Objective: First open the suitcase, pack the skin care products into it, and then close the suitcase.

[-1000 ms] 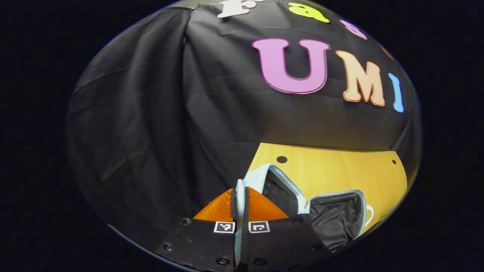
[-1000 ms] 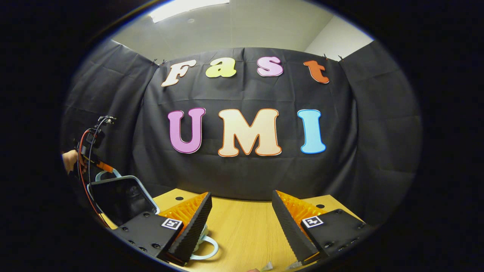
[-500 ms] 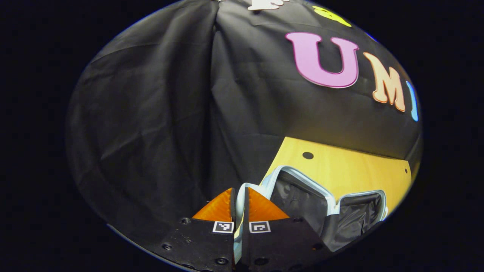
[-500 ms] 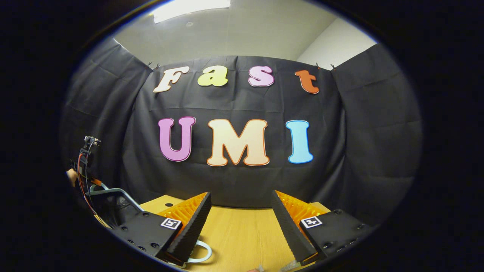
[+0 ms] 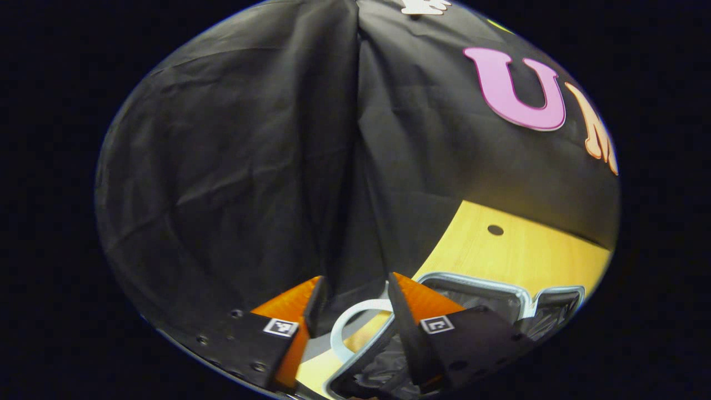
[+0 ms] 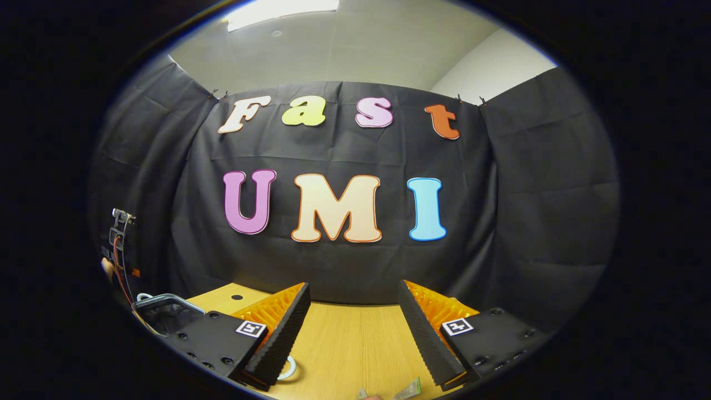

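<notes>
On the table (image 5: 516,255), near its left end, the suitcase (image 5: 472,286) lies open with both halves flat: pale rim, dark crinkled lining, no products visible inside. Its white loop handle (image 5: 355,319) sits between the fingers of the left gripper (image 5: 353,303), which stand apart with nothing between them pressed; whether either finger touches the handle cannot be told. Risk one: closing or lifting the left gripper from this position could snag the handle and drag or tip the light case, shifting it away from where the products must go. Risk two: the flat lid half appears free to swing, so a knock from a finger could fold it back over the cavity. Right of the suitcase, the right gripper (image 6: 353,328) hovers above the bare table with fingers wide apart and empty. At the near edge, right of the suitcase, small packets (image 6: 408,390) are partly visible, probably the skin care items; identity is uncertain. The suitcase (image 6: 166,311) sits low in the right gripper view, so a blind reach toward it could strike the rim.
</notes>
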`<action>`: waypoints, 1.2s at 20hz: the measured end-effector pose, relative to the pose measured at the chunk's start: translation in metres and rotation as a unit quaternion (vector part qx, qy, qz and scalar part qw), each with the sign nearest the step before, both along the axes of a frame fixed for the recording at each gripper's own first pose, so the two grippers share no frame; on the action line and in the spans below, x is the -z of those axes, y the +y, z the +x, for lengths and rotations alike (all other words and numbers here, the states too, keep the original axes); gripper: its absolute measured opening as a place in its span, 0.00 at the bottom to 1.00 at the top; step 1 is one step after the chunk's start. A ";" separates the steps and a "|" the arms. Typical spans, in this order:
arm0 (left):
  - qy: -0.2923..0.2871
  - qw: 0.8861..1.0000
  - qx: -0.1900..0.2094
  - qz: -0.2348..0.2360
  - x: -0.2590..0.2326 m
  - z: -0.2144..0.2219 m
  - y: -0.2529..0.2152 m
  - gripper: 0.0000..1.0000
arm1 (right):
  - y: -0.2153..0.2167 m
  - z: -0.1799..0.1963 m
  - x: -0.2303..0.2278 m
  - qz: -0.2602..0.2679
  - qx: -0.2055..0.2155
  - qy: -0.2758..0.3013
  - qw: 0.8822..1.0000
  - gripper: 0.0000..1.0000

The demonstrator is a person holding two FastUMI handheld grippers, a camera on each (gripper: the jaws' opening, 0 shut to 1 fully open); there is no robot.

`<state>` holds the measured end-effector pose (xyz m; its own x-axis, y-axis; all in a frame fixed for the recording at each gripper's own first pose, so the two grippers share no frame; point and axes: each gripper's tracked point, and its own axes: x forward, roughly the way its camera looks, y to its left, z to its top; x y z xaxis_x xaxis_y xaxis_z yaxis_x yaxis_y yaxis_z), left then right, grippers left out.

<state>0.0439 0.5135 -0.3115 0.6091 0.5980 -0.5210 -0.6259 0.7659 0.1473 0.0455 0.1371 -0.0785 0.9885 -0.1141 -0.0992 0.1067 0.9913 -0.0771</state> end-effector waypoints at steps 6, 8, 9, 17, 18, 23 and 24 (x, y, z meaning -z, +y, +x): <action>-0.133 0.988 0.035 0.066 -0.114 0.008 -0.075 0.89 | -0.031 0.008 -0.028 0.000 -0.007 -0.038 0.999 0.98; -0.166 0.982 0.057 0.072 -0.154 0.010 -0.113 0.85 | -0.052 0.012 -0.034 0.002 -0.001 -0.042 0.999 0.98; -0.180 0.979 0.068 0.072 -0.175 0.009 -0.134 0.88 | -0.062 0.012 -0.037 0.007 0.002 -0.044 0.999 0.98; -0.265 0.948 0.155 0.085 -0.272 0.025 -0.277 0.92 | -0.130 0.011 -0.057 0.018 0.006 -0.061 0.998 0.98; -0.272 0.944 0.170 0.082 -0.279 0.025 -0.298 0.94 | -0.137 0.009 -0.061 0.018 0.005 -0.065 0.998 0.98; -0.282 0.931 0.224 0.056 -0.278 0.027 -0.395 0.94 | -0.170 0.005 -0.066 0.012 -0.006 -0.067 0.998 0.98; -0.279 0.930 0.232 0.056 -0.276 0.025 -0.411 0.94 | -0.176 0.004 -0.064 0.013 -0.008 -0.066 0.998 0.98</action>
